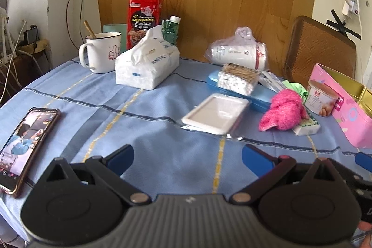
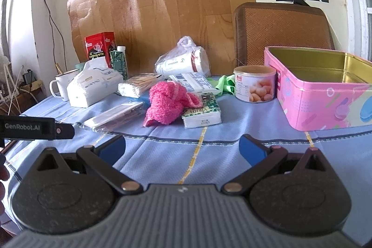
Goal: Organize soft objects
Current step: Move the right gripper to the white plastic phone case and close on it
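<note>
Sitting on the counter (image 2: 232,131), the pink knit cloth (image 2: 166,104) leans on a napkin pack (image 2: 202,113), near the pink tin (image 2: 325,106). Left tool (image 1: 187,158) and right tool (image 2: 182,147) both gape wide, holding nothing.

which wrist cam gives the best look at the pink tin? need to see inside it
Right wrist. The pink tin shows whole there: open top, gold interior with nothing visible inside, front wall and left end. Left wrist catches only its near corner at the right frame edge, with a sliver of gold rim; the interior is mostly cut off.
</note>
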A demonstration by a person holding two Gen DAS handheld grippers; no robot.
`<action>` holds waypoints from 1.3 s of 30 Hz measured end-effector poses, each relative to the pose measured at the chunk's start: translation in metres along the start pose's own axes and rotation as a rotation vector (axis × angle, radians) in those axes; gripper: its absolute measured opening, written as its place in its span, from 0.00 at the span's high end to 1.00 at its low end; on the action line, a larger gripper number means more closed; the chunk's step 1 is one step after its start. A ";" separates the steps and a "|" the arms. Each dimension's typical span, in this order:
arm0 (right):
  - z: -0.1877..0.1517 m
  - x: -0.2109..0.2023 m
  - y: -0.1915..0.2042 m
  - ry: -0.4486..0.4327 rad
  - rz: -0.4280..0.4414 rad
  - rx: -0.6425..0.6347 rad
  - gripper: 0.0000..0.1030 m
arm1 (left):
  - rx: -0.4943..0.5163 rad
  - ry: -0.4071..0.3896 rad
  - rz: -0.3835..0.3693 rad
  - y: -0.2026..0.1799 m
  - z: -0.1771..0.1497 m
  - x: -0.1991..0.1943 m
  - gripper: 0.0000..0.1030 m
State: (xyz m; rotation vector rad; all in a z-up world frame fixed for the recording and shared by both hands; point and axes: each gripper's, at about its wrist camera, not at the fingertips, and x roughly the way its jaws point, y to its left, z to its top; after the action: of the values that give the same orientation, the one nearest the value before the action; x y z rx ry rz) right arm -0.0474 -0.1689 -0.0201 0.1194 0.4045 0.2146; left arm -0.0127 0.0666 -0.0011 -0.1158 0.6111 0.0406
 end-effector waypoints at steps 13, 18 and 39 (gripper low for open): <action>0.002 0.009 0.013 0.021 0.024 -0.035 0.00 | -0.049 0.021 0.023 0.019 -0.005 0.011 0.00; 0.002 0.012 0.015 0.029 0.019 -0.040 0.00 | -0.053 0.008 0.043 0.026 -0.005 0.012 0.00; 0.028 0.053 0.048 0.087 0.142 -0.005 0.00 | -0.081 -0.025 0.114 0.062 -0.007 0.013 0.00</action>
State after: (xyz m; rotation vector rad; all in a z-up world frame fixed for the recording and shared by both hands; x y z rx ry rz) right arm 0.0022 -0.1119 -0.0065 0.1339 0.4827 0.3621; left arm -0.0104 0.1275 -0.0208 -0.1589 0.5908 0.1766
